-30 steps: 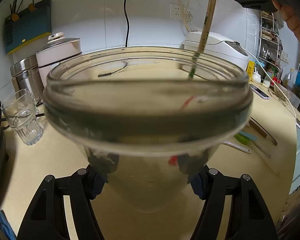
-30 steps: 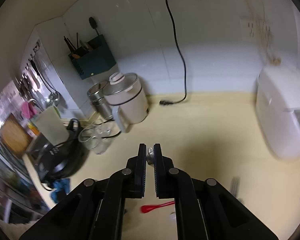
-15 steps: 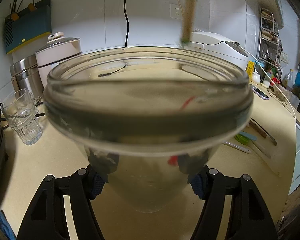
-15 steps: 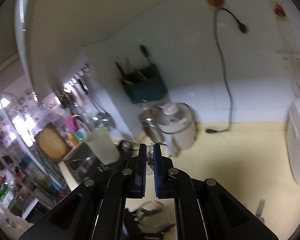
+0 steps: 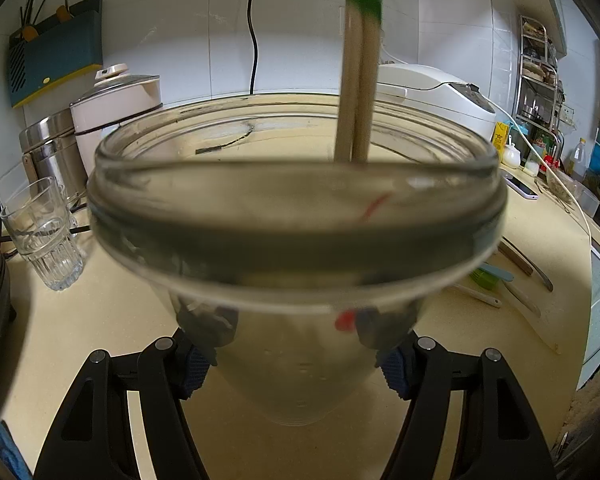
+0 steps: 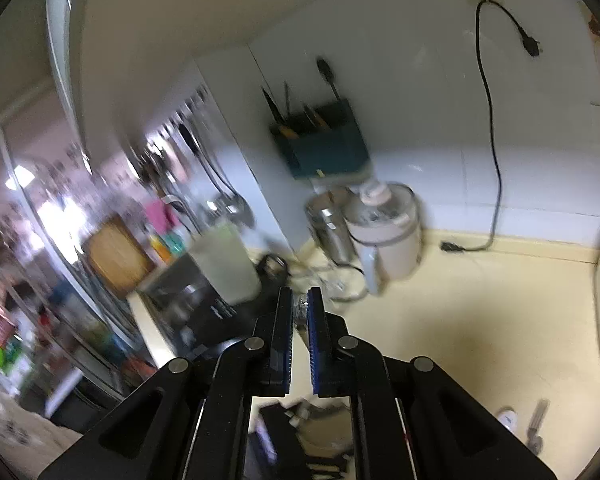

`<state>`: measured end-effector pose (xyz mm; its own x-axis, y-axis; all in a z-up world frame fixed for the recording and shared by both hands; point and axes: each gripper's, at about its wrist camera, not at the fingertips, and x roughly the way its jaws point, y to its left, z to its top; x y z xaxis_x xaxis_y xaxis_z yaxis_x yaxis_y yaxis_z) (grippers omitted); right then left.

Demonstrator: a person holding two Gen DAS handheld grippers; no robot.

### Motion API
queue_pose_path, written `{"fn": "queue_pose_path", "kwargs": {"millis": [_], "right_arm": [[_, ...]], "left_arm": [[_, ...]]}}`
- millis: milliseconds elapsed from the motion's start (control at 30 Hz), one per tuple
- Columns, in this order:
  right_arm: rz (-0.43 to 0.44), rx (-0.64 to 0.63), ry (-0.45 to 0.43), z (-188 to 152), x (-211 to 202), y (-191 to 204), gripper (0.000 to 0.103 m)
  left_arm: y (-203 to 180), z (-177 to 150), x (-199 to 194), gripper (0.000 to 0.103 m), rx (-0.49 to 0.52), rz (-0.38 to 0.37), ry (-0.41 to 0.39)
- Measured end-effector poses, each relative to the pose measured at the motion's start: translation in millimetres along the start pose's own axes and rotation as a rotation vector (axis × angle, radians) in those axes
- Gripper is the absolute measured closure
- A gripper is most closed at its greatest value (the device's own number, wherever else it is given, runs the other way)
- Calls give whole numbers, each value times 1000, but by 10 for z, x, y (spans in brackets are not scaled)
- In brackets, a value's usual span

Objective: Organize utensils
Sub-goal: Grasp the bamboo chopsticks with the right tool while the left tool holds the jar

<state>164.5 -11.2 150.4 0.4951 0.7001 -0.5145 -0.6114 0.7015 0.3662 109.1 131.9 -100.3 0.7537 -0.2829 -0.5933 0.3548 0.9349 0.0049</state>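
Blurring kitchen shelves [image 6: 112,240] beyond jaws

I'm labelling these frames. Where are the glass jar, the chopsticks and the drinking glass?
glass jar [image 5: 296,216], left wrist view, front of its rim
chopsticks [image 5: 358,92], left wrist view, wooden shafts above the rim
drinking glass [image 5: 46,236], left wrist view, its side wall

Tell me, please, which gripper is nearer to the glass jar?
Left. The left gripper clamps the glass jar between its pads; the right gripper shows no jar at its fingertips.
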Motion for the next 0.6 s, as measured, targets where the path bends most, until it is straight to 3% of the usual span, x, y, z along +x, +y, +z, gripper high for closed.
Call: {"fn": "queue_pose_path", "kwargs": {"millis": [167,300,433,600], "right_arm": [[-51,10,41,-119,69,-123,93],[-63,28,29,-157,4,-211,82],[-96,51,1,-195,-125,-348,80],[-230,124,-14,-386,-351,-751,75]], "left_arm": [[4,3,0,30,0,0,1],[6,5,1,30,0,0,2],[-8,0,-3,30,3,3,4],[-45,-20,-8,30,6,5,9]]}}
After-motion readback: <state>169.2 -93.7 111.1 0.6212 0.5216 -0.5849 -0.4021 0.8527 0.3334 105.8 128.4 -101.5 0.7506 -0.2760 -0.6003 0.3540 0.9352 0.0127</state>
